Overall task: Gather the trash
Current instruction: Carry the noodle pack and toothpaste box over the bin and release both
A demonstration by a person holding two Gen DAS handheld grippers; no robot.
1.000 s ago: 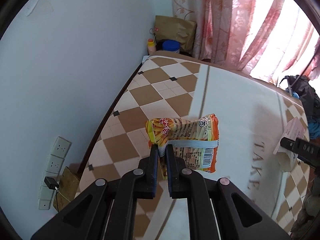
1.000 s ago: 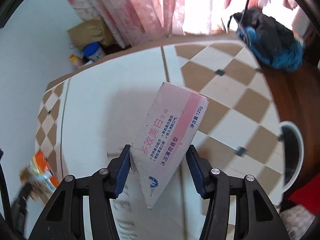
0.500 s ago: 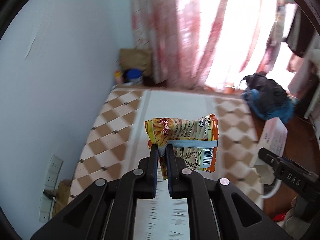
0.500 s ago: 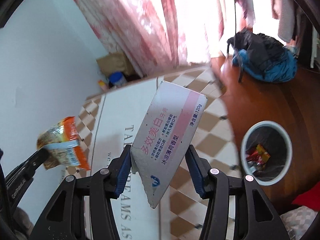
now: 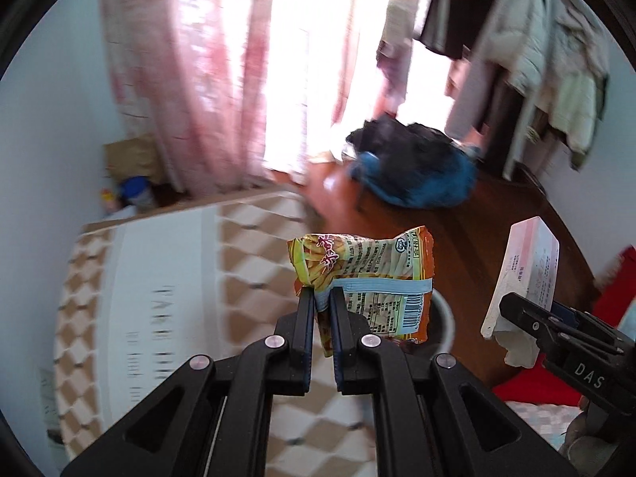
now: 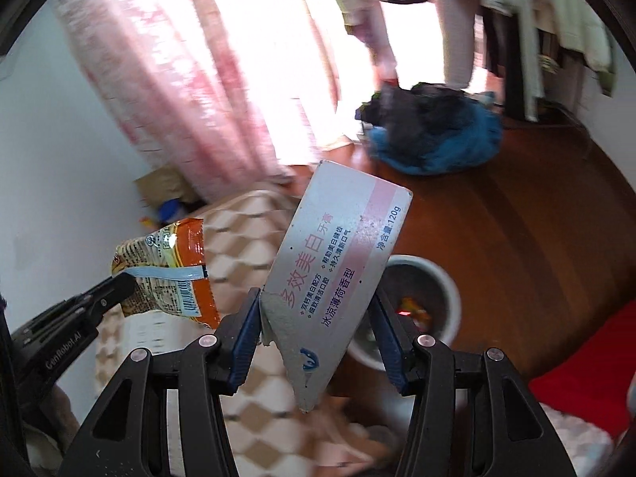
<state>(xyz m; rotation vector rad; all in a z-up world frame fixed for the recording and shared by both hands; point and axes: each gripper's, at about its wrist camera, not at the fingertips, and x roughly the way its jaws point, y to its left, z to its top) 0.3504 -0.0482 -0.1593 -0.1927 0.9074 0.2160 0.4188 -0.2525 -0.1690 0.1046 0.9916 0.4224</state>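
Orange snack wrapper clamped in the left gripper jaws, toothpaste box clamped in the right gripper, both carried above the white bin, release remaining.

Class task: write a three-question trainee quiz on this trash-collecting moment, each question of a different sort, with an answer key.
1. True or false: the left gripper is shut on the snack wrapper.
2. Multiple choice: the right gripper holds A) a bottle, B) a toothpaste box, C) a cup.
3. Fill in: the white trash bin stands on the ____ floor.

Key: 1 true; 2 B; 3 wooden. The bin already has some colourful litter inside, and it sits beside the checkered bedding.
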